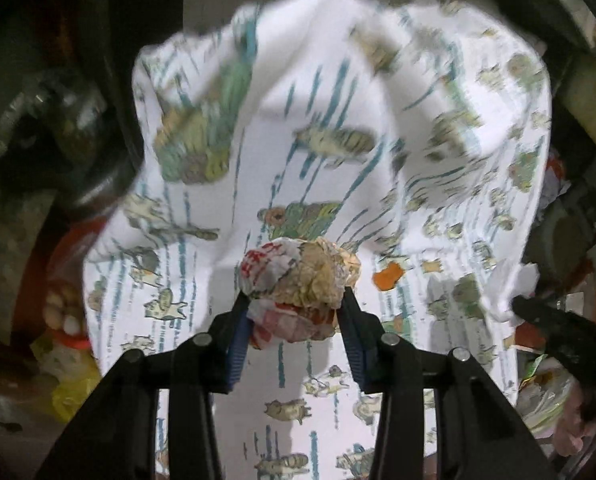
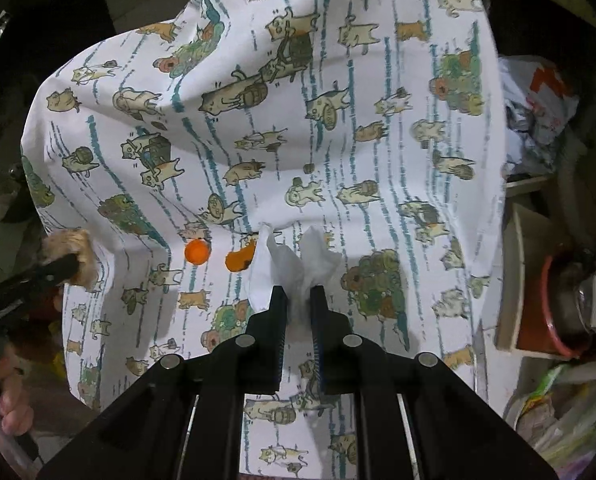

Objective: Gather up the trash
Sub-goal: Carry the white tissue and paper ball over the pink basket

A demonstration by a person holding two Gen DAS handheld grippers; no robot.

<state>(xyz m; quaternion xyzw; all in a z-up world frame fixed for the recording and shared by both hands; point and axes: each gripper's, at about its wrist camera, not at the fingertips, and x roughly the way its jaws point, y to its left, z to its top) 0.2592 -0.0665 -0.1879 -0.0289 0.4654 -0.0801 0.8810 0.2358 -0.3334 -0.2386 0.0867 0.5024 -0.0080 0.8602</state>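
A crumpled wrapper ball [image 1: 298,280], white with red print and brown paper, is pinched in my left gripper [image 1: 296,296], which is shut on it above a white cat-print cloth [image 1: 338,140]. My right gripper [image 2: 298,292] is shut on a crumpled white tissue [image 2: 294,264] over the same cloth [image 2: 338,140]. On the cloth just left of the tissue lie a small orange ball [image 2: 197,251] and an orange scrap [image 2: 240,258]. The left gripper [image 2: 54,268] shows at the left edge of the right wrist view. The right gripper [image 1: 554,320] shows at the right edge of the left wrist view.
Clutter rings the cloth. There is a white plastic bag with red print [image 2: 538,96] at the right and a red bowl [image 2: 538,332] under a board. A yellow bag [image 1: 74,384] and a red container [image 1: 66,300] are at the left. A hand [image 2: 14,412] grips the left tool.
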